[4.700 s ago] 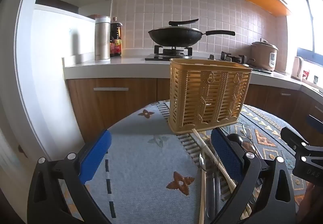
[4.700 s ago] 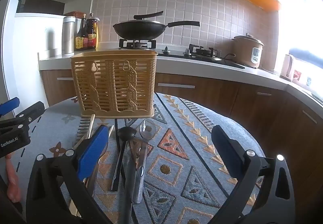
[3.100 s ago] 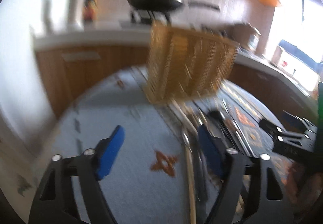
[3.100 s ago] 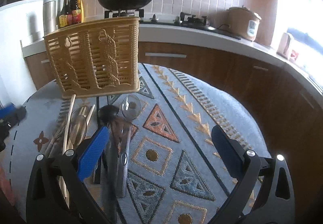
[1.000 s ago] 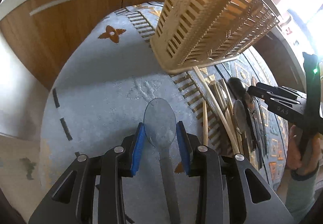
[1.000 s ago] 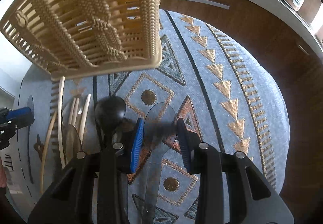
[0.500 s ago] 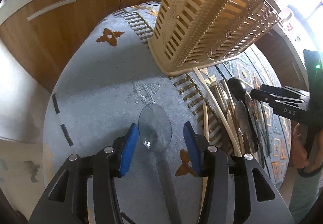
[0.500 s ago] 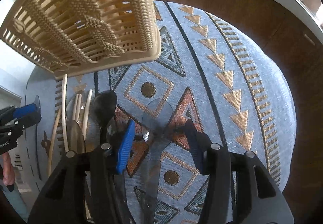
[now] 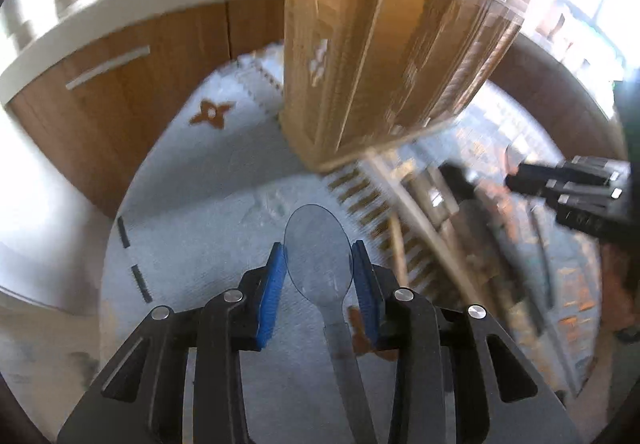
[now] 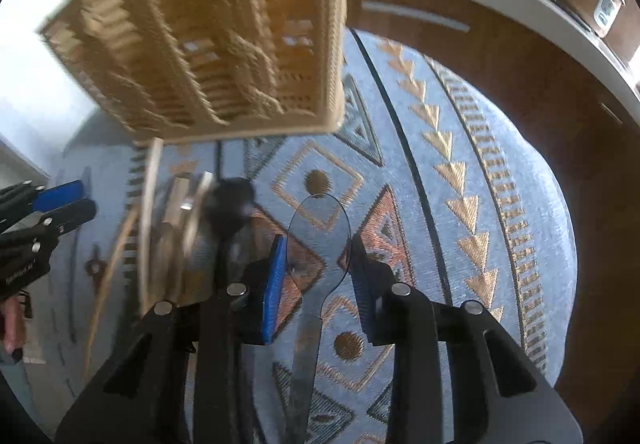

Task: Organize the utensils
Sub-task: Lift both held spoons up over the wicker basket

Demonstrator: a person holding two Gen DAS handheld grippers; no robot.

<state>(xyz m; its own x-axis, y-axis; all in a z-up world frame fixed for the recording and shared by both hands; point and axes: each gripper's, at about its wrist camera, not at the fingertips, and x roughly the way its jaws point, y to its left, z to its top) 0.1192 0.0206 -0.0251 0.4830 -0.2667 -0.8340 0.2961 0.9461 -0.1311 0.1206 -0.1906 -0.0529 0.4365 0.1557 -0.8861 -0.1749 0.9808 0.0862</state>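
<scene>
Both grippers, left gripper [image 9: 319, 276] and right gripper [image 10: 318, 272], having just closed, are each grasping a clear spoon [image 9: 318, 248] [image 10: 318, 232] above the bench [image 10: 460, 163]; next comes carrying them to the basket [image 10: 224, 43].

Utensils [image 10: 188, 228] before basket [image 10: 224, 43]

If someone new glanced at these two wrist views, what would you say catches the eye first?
Most striking is the clear spoon pinched at its bowl between the blue fingers of the left gripper, with a matching clear spoon gripped the same way in the right gripper; both jaws have just closed in. Behind them the tan slatted basket looms on the patterned tablecloth, with loose utensils lying before it.
</scene>
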